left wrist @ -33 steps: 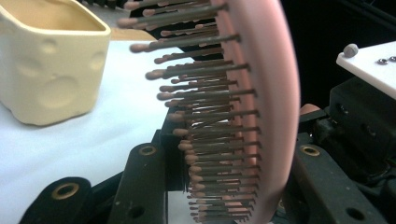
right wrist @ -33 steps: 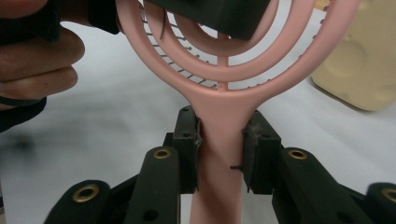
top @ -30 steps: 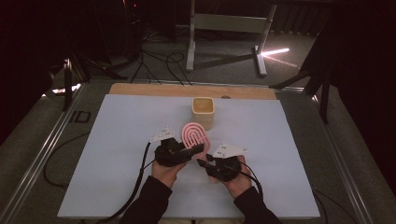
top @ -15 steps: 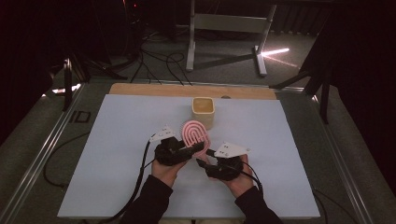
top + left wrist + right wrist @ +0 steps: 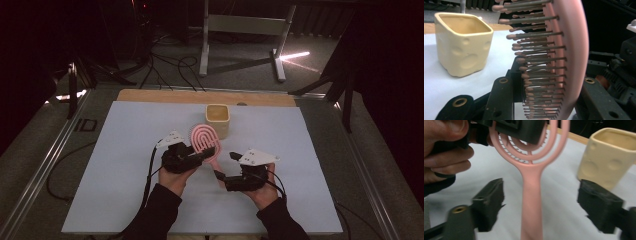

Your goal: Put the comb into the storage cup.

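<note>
A pink hairbrush (image 5: 204,141) is held up over the white mat, head uppermost, with its handle slanting down to the right. My left gripper (image 5: 197,156) is shut on the brush head; in the left gripper view the bristles (image 5: 536,62) and pink back (image 5: 569,50) fill the space between its jaws. My right gripper (image 5: 225,166) has just been opening. In the right gripper view its jaws stand wide on either side of the handle (image 5: 531,195) and do not touch it. A cream square cup (image 5: 218,119) stands just behind the brush.
The white mat (image 5: 115,165) covers the table, and a wooden strip (image 5: 165,96) runs along its far edge. The person's left hand (image 5: 444,152) wraps the left gripper. Cables and a metal stand (image 5: 240,30) lie on the floor beyond the table.
The right gripper's jaws have opened off the brush handle, which they closed around a second ago. The left gripper keeps its hold on the brush head, and both hands stay put.
</note>
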Action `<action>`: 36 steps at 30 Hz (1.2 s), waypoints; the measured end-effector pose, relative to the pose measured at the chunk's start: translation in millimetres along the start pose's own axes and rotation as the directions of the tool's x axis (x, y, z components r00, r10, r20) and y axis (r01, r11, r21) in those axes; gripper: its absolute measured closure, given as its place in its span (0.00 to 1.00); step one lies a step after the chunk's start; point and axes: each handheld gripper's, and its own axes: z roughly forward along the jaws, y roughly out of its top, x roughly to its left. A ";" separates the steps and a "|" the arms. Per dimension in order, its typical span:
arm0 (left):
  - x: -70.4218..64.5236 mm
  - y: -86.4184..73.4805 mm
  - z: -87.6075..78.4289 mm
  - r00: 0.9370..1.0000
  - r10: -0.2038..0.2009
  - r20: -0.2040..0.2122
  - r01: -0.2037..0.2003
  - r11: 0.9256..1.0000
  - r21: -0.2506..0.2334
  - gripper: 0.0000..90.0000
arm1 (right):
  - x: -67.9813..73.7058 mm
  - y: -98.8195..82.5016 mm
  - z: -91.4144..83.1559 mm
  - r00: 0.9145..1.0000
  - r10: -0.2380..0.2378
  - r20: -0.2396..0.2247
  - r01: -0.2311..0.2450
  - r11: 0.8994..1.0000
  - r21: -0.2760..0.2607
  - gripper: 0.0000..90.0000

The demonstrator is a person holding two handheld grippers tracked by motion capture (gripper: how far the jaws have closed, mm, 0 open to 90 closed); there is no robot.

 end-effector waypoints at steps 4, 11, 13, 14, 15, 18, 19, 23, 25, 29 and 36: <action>1.0 3.1 -0.8 1.000 0.006 -0.010 -0.006 1.000 -0.005 0.71 | -6.0 -2.9 -8.3 0.999 0.002 0.043 -0.001 1.000 -0.010 0.12; 1.3 6.5 -1.8 1.000 0.021 -0.019 -0.021 1.000 -0.002 0.71 | -15.1 -8.6 -24.1 0.997 0.007 0.076 -0.005 0.999 -0.032 0.12; 1.4 8.0 -2.5 0.999 0.027 -0.024 -0.027 1.000 -0.003 0.71 | -17.5 -11.0 -27.7 0.996 0.012 0.083 -0.009 0.999 -0.035 0.12; 1.4 8.0 -2.5 0.999 0.027 -0.024 -0.027 1.000 -0.003 0.71 | -17.5 -11.0 -27.7 0.996 0.012 0.083 -0.009 0.999 -0.035 0.12; 1.9 9.8 -3.0 0.999 0.024 -0.028 -0.024 1.000 -0.008 0.71 | -18.3 -12.2 -29.6 0.996 0.015 0.084 -0.012 0.999 -0.036 0.12; 2.7 13.2 -3.8 0.999 0.029 -0.033 -0.029 1.000 -0.009 0.71 | -20.9 -17.6 -35.5 0.996 0.008 0.089 -0.005 0.999 -0.036 0.12; 2.4 14.4 -4.0 0.999 0.028 -0.034 -0.029 1.000 -0.011 0.71 | -21.3 -18.9 -36.9 0.996 0.014 0.091 -0.010 0.999 -0.038 0.12; 1.9 18.3 -4.7 0.999 0.034 -0.035 -0.035 0.999 -0.018 0.71 | -26.0 -23.2 -43.5 0.996 0.027 0.089 -0.022 0.998 -0.054 0.12; 1.6 19.6 -4.9 0.999 0.036 -0.037 -0.036 0.999 -0.018 0.71 | -28.3 -25.5 -46.2 0.995 0.033 0.095 -0.027 0.998 -0.060 0.12; 2.2 21.4 -5.4 0.999 0.036 -0.040 -0.036 0.999 -0.022 0.71 | -31.0 -31.5 -50.4 0.994 0.038 0.099 -0.031 0.997 -0.070 0.12; 3.1 25.1 -6.7 0.998 0.040 -0.048 -0.041 0.999 -0.024 0.71 | -35.3 -46.9 -56.0 0.990 0.067 0.123 -0.057 0.995 -0.082 0.11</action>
